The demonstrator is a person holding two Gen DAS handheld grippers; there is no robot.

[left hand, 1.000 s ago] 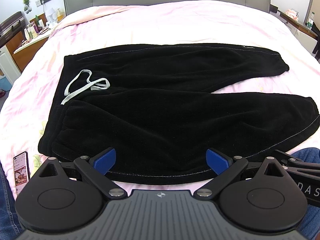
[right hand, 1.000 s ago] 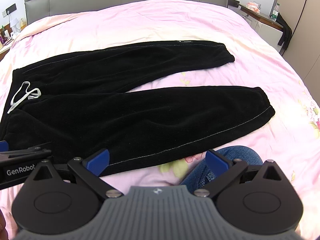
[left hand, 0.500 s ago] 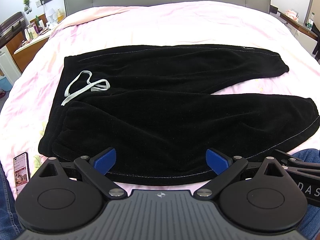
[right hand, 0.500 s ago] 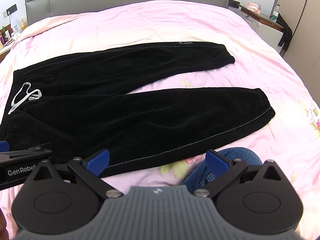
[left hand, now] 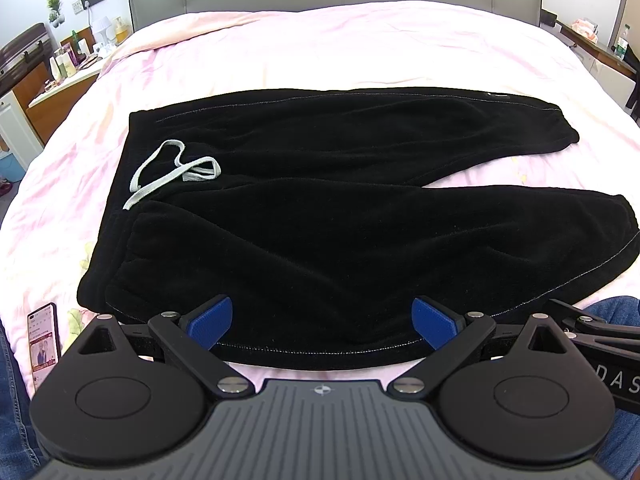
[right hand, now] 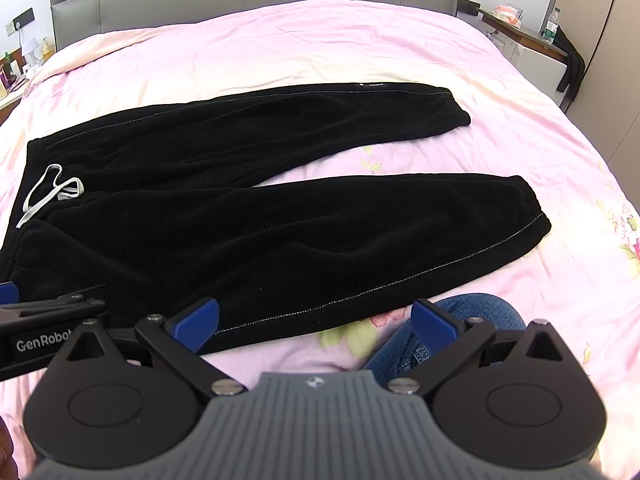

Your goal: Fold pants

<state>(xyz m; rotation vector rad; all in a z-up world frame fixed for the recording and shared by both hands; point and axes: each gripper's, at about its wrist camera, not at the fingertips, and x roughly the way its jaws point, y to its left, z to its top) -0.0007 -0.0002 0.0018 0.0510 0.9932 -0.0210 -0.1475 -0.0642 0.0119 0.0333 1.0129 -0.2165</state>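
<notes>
1. The pants point(left hand: 320, 216) lie flat on the pink bed point(left hand: 360, 48), long axis running left to right, waistband at left.
2. The left gripper point(left hand: 322, 320) is spread wide, empty, at the near hem edge.
3. The right gripper point(right hand: 316, 320) is likewise spread, empty, nearer the leg cuffs.

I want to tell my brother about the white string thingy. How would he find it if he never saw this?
Start at the big bed with the pink sheet, then find the black pants spread flat across it. Go to their waistband end, the side nearest the cluttered bedside table. The drawstring lies there in loose loops, the only pale thing on the black fabric.
</notes>
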